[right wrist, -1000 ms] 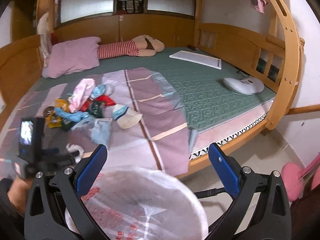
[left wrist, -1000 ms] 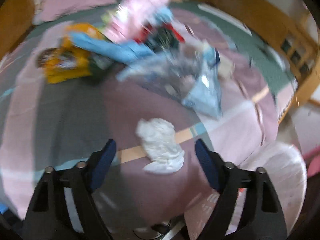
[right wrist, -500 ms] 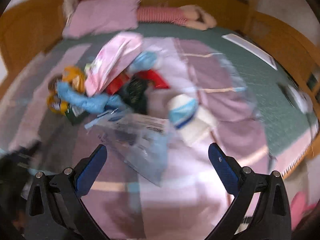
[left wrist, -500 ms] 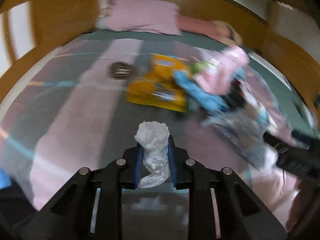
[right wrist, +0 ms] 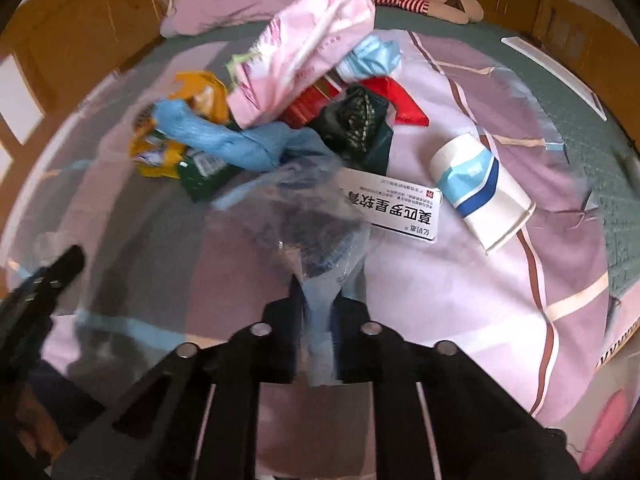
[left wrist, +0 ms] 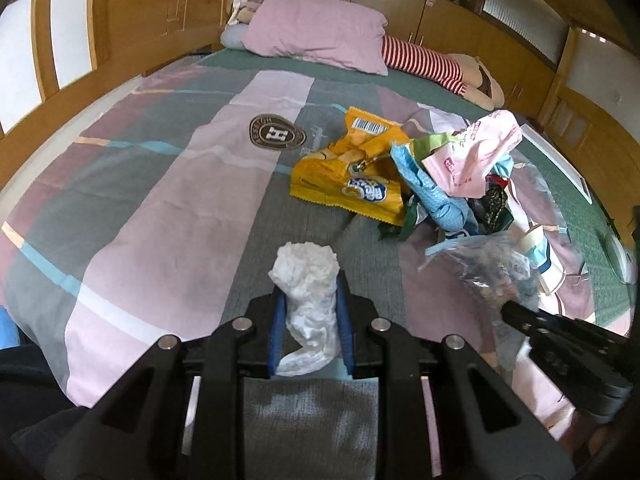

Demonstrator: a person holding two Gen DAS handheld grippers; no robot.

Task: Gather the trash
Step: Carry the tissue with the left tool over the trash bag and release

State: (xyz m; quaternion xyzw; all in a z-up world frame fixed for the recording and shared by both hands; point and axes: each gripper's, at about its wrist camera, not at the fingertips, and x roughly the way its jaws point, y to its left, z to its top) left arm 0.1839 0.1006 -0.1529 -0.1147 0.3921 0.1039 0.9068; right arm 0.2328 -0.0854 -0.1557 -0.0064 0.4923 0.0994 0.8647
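**Both grippers now loaded**

A second ago both sets of jaws stood wide apart; now each is clenched on a piece of trash. The left gripper (left wrist: 310, 322) has lifted the tissue (left wrist: 307, 296) off the quilt (left wrist: 160, 208), where it lay between the open fingers, and holds the white wad upright with its top bulging above the blue pads. The right gripper (right wrist: 316, 320), which half a second ago was still spread above the pile, has closed on the near corner of the clear bag (right wrist: 308, 224); the rest of the bag trails forward over the white box (right wrist: 396, 208) (blur hides how much of it is off the bed).

So two items look secured, and the likely next step is carrying them to the bin liner, which neither view shows now. Much remains on the quilt: the yellow packet (left wrist: 352, 176), pink bag (right wrist: 304, 48), blue bag (right wrist: 232, 140), cup (right wrist: 480, 192), red carton (right wrist: 400, 106) and dark wrapper (right wrist: 356, 120), bunched together mid-bed.
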